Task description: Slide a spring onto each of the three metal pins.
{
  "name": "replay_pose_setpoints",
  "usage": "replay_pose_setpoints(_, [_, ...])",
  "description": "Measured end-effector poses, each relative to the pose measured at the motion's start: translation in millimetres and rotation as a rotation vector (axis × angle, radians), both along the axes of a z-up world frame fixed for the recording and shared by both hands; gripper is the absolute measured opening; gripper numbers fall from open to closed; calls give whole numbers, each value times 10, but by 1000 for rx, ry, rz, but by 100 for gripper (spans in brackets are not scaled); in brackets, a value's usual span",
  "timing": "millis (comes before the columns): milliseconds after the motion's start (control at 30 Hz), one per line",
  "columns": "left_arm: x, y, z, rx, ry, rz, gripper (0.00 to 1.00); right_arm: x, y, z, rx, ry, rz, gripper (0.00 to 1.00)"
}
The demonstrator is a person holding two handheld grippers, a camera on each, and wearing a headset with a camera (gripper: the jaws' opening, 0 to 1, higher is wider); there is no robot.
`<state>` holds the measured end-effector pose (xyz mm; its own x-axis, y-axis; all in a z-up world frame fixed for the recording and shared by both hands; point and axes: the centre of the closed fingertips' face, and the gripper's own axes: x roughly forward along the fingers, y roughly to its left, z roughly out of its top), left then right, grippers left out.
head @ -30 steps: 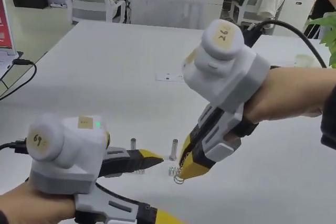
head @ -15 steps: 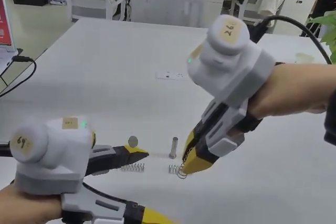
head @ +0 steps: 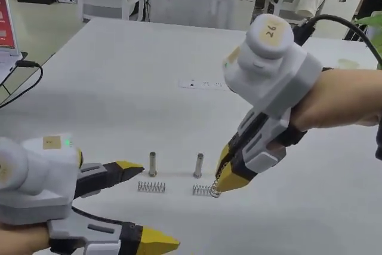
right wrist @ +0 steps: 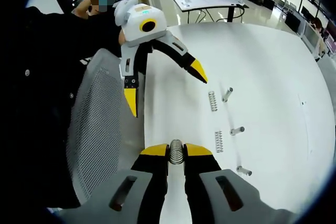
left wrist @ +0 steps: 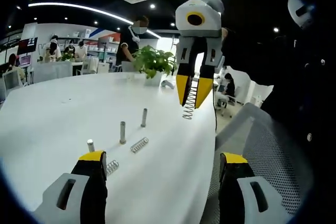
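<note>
Two upright metal pins stand on the white table; all three pins appear in the left gripper view. Two springs lie flat in front of them. My right gripper is shut on a third spring, which hangs from its tips just above the table, right of the pins. My left gripper is open and holds nothing, at the near left short of the pins.
A small white label lies mid-table. A black cable trails off the left edge. Chairs and desks stand beyond the far edge. A potted plant sits at one end of the table.
My left gripper has drawn back towards me, uncovering the left pin and the spring before it. My right gripper has shifted slightly right, still holding its spring.
</note>
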<state>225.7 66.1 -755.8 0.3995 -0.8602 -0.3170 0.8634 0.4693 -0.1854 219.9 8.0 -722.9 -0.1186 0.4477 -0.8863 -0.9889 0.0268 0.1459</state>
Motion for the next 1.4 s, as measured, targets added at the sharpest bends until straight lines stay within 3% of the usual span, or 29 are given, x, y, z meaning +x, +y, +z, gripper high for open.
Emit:
replay_pose_setpoints(500, [47,260,-110,16,2,78,85,198,-212,8,-15,-15,-51,8])
replay_pose_setpoints(667, [61,336,-117,15,5,104,85,261,-307,-17,-43,-32,-66,8])
replay_pose_setpoints(1033, [53,368,-134,13,7,119,85,469,-473,-31,-81,-63,-105,8])
replay_pose_setpoints(1400, [56,365,-118,14,1,119,84,777,-706,-168,-127,-93,-180,8])
